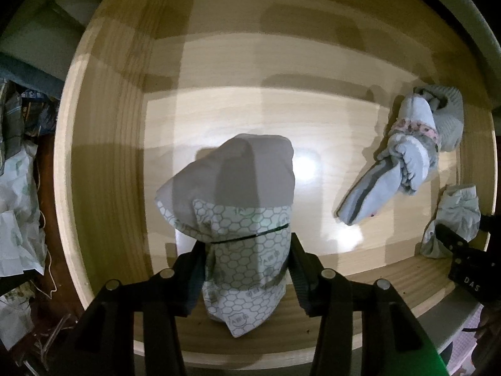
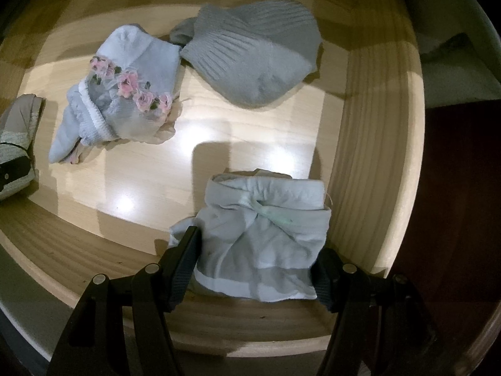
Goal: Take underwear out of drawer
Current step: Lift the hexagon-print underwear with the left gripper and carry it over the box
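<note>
In the left wrist view, the left gripper (image 1: pixel 247 269) is pointing down into the pale wooden drawer (image 1: pixel 103 163) and its black jaws are standing partly apart, flanking a folded grey bundle of underwear with a honeycomb-printed band (image 1: pixel 241 219). The pads appear to be touching the cloth on both sides, so it is probably being gripped. The bundle is running up the frame from between the jaws, its long axis along the gripper's line of sight, its lower end hanging over the drawer's front edge.

In the right wrist view, the right gripper (image 2: pixel 255 266) is likewise half open around a folded pale blue-white bundle of underwear (image 2: pixel 266 235) at lower centre, pads seeming to press its sides. Each hand is sitting right at its own bundle, so lifting straight up looks like the coming move.

A white sock with pink flower trim (image 2: pixel 125 94) and a grey ribbed sock (image 2: pixel 250 53) are lying farther up on the drawer floor.
</note>
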Available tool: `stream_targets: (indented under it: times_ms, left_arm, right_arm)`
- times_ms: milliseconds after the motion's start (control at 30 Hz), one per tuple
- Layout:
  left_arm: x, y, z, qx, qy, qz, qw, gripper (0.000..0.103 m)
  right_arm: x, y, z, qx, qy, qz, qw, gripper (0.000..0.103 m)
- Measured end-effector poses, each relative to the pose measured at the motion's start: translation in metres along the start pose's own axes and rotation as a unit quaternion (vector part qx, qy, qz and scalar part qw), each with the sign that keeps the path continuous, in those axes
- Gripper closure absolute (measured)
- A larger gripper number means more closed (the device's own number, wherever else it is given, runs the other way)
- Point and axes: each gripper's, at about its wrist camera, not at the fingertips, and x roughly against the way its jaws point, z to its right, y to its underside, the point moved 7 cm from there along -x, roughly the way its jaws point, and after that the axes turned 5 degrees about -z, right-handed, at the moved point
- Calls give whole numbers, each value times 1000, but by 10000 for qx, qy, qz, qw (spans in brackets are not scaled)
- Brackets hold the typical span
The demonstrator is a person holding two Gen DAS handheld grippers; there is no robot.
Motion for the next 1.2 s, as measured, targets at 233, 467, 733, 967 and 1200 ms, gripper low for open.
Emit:
stream_targets:
  times_ms: [233, 467, 733, 967, 1200]
  left_arm:
    - [5, 3, 6, -27, 71, 48, 10000, 55]
    - [23, 5, 0, -73, 44, 208, 9997, 55]
    - [49, 17, 2, -108, 62, 440, 9990, 55]
    - [85, 33, 3, -170, 109, 773, 9968, 55]
    - [122, 41, 6, -326, 174, 1179, 9923, 55]
  right_arm:
    - [1, 2, 0, -22, 9, 57, 10000, 41]
    - [1, 4, 0, -30, -14, 47, 10000, 41]
    - [1, 4, 1, -34, -10, 44, 10000, 41]
    - [1, 4, 0, -37, -5, 37, 10000, 41]
    - [1, 3, -1, -40, -10, 36, 10000, 41]
